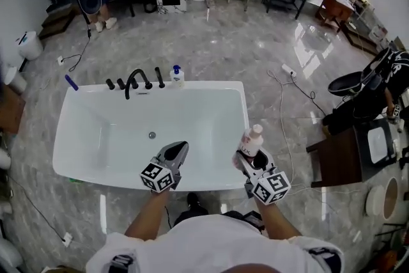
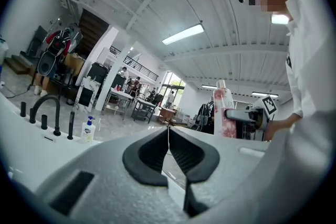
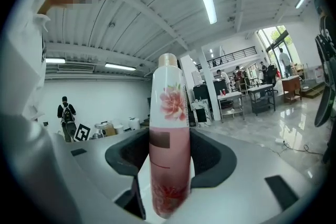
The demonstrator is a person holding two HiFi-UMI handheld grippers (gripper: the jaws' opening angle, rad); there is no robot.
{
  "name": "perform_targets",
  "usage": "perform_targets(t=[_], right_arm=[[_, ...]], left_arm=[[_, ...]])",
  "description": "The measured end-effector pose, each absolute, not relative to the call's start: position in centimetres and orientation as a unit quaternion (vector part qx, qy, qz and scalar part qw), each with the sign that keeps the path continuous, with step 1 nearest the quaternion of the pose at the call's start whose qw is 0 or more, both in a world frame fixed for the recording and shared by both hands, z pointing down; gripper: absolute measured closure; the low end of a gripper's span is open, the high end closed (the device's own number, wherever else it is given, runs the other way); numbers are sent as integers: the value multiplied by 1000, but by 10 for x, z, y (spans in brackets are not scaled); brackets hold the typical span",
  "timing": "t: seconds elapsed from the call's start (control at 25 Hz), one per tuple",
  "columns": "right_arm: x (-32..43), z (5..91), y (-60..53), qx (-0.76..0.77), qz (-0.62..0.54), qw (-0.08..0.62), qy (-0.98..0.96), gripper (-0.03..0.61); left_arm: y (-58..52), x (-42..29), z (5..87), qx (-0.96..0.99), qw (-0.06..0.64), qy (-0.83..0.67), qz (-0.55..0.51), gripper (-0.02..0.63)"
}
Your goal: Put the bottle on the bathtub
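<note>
A pink bottle with a flower print [image 3: 169,139] stands upright between the jaws of my right gripper [image 3: 170,157], which is shut on it. In the head view the bottle [image 1: 252,140] is held by the right gripper [image 1: 250,158] just beyond the near right corner of the white bathtub [image 1: 211,181]. My left gripper [image 1: 177,153] hovers over the tub's near rim with its jaws shut and nothing between them; its own view shows the jaws [image 2: 168,152] pressed together. The left gripper view also catches the bottle [image 2: 223,110] off to the right.
A black faucet [image 1: 136,80] with separate handles and a small pump bottle [image 1: 177,75] stand on the tub's far rim. A blue stick [image 1: 71,82] lies at the far left corner. A dark wooden stool [image 1: 335,156] stands to the right. Cables run across the marble floor.
</note>
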State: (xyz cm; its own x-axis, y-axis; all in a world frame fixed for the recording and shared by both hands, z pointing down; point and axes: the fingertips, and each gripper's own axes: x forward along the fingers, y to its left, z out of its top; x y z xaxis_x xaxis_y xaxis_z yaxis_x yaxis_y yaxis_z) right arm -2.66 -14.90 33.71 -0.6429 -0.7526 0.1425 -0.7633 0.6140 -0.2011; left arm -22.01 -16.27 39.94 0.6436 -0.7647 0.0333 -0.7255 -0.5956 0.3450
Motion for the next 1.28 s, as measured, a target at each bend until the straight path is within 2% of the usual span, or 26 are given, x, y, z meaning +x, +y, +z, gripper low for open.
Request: perform_targets(t=[0.24, 0.44, 0.6, 1.04, 1.28], right_arm=[[-17, 325, -201, 408, 75, 17, -910, 345], [4, 328, -268, 404, 59, -19, -913, 345], [20, 343, -310, 390, 57, -11, -919, 345], [-15, 425, -423, 390, 50, -49, -918, 345], [-30, 492, -471, 394, 32, -29, -918, 347]], left_arm=[[-203, -208, 396, 890, 146, -426, -63, 595], [-243, -188, 385, 877, 113, -464, -46, 595], [-261, -161, 390, 859, 111, -500, -15, 595], [-343, -148, 472, 854, 131, -504, -4, 595], [-378, -146, 525, 860, 128, -494, -22, 595]])
